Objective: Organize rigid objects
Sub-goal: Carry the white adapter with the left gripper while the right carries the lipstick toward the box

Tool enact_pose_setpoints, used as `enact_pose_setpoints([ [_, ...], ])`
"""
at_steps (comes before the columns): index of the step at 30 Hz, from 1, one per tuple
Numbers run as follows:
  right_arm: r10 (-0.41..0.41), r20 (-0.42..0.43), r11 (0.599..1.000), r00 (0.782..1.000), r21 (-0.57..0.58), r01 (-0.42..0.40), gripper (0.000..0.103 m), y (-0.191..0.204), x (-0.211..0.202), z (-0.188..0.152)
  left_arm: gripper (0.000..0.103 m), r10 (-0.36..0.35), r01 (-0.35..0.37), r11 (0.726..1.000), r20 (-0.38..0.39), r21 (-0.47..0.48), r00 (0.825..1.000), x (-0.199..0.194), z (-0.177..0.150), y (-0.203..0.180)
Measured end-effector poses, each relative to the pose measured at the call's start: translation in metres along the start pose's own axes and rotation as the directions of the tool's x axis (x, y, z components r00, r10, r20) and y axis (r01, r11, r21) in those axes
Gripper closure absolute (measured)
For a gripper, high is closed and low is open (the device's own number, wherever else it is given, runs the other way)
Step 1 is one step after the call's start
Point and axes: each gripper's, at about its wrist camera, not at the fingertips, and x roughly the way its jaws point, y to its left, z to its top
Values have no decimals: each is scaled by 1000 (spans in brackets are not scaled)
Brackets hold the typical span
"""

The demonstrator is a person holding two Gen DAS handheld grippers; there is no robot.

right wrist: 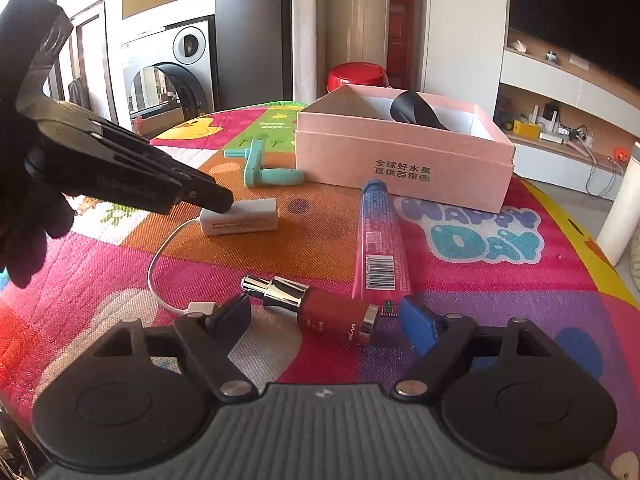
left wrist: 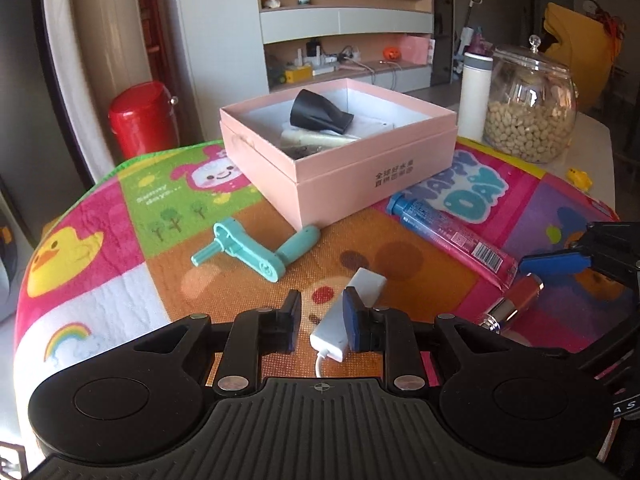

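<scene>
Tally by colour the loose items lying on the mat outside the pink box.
White: 1, the adapter
Teal: 1, the crank handle
Blue and pink: 1, the tube
Red: 1, the bottle
Total: 4

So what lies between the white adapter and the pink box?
Only bare mat: the right wrist view shows nothing between the white adapter and the pink box. The teal crank sits off to the left.
</scene>
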Motion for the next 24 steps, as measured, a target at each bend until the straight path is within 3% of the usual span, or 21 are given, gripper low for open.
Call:
enact_pose_setpoints([
  [5,1,-48,998,999,55,2,22,6,-2,6,78,-6,6,1000,4,3,1000,7,5,-4],
  [15,-50,-28,997,998,56,51,23,13,5,7,75,-33,35,992,-19,120,999,-1,-4,-19],
  [24,-47,-15,997,999,53,48,23,14,4,4,67,-40,42,998,-46,42,998,18,3,-5],
])
